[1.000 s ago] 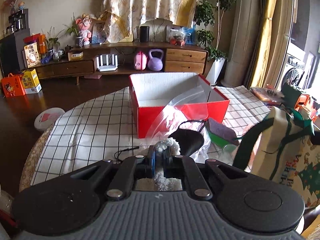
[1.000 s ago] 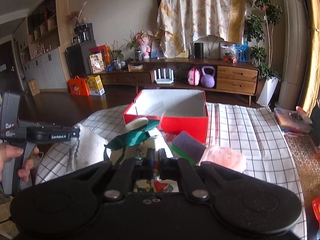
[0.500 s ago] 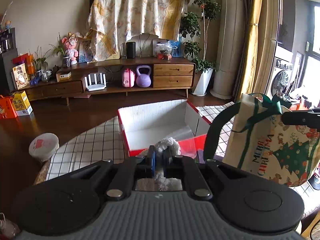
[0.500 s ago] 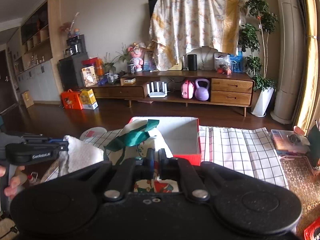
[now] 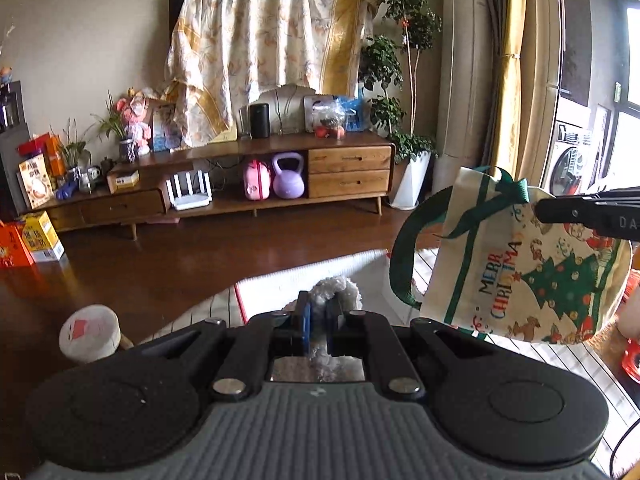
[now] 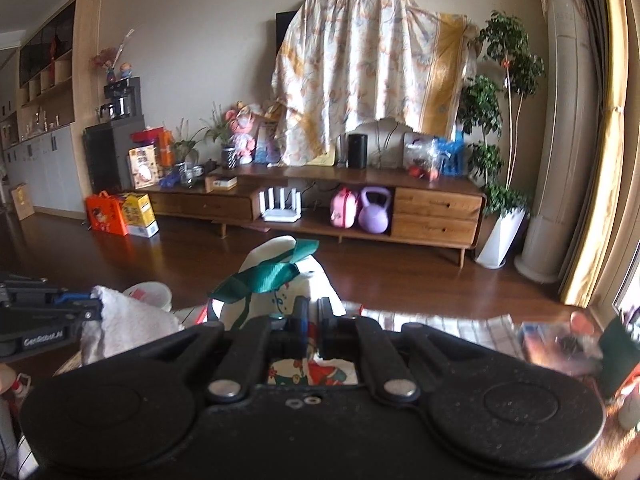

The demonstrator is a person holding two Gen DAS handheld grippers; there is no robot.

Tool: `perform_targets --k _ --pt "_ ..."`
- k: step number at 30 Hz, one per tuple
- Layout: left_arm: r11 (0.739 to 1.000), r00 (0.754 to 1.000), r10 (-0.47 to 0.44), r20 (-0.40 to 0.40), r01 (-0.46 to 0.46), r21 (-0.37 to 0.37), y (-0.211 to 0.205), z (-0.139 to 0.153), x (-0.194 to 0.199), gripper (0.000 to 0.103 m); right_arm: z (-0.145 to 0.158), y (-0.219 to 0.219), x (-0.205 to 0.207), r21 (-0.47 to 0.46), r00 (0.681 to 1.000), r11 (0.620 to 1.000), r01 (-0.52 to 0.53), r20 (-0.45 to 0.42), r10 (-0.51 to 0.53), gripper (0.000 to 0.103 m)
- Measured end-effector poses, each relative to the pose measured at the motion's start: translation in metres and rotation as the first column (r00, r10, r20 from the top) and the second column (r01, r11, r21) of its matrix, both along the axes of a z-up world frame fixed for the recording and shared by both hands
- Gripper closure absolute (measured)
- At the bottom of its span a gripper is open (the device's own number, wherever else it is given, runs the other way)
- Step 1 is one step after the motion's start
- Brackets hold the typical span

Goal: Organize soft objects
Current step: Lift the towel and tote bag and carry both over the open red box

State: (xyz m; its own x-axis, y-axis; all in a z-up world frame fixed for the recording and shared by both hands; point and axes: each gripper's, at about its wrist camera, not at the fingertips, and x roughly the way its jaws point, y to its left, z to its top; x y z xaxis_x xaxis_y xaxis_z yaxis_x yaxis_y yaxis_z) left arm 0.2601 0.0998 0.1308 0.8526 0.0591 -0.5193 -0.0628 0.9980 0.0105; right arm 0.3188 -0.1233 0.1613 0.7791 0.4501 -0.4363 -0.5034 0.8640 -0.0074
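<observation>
I am holding my left gripper (image 5: 318,320) with its jaws clamped on a white fluffy towel (image 5: 334,290), which is bunching up between the fingers at the lower centre of the left wrist view. In the right wrist view, that same towel (image 6: 128,320) is hanging at the lower left of the frame, gripped at its upper edge by the left gripper (image 6: 90,307).

I am holding my right gripper (image 6: 312,322) with its jaws pressed together on the rim of a cloth bag (image 6: 280,292) with green straps, which is sitting at the lower centre of that frame. In the left wrist view, the bag (image 5: 528,256) is hanging at the right of the frame, printed with a Christmas tree and lettering, and the right gripper (image 5: 540,210) is pinching its upper edge.

A red box (image 5: 240,298) with a white inside is showing partly at the lower centre, behind the towel. A wooden cabinet (image 5: 240,184) is standing across the background.
</observation>
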Motion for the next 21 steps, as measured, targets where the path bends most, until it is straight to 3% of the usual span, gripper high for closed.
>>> perform_targets --k 11,21 --pt "0.999 1.000 -0.024 0.010 0.024 0.047 0.000 0.007 0.083 0.096 -0.003 0.032 0.076 0.013 1.000 1.000 0.022 0.004 -0.022 0.100" --pt "0.999 0.998 -0.007 -0.066 0.010 0.050 0.006 -0.045 0.147 0.096 -0.067 0.076 0.138 -0.058 0.997 0.998 0.012 -0.079 -0.016 0.100"
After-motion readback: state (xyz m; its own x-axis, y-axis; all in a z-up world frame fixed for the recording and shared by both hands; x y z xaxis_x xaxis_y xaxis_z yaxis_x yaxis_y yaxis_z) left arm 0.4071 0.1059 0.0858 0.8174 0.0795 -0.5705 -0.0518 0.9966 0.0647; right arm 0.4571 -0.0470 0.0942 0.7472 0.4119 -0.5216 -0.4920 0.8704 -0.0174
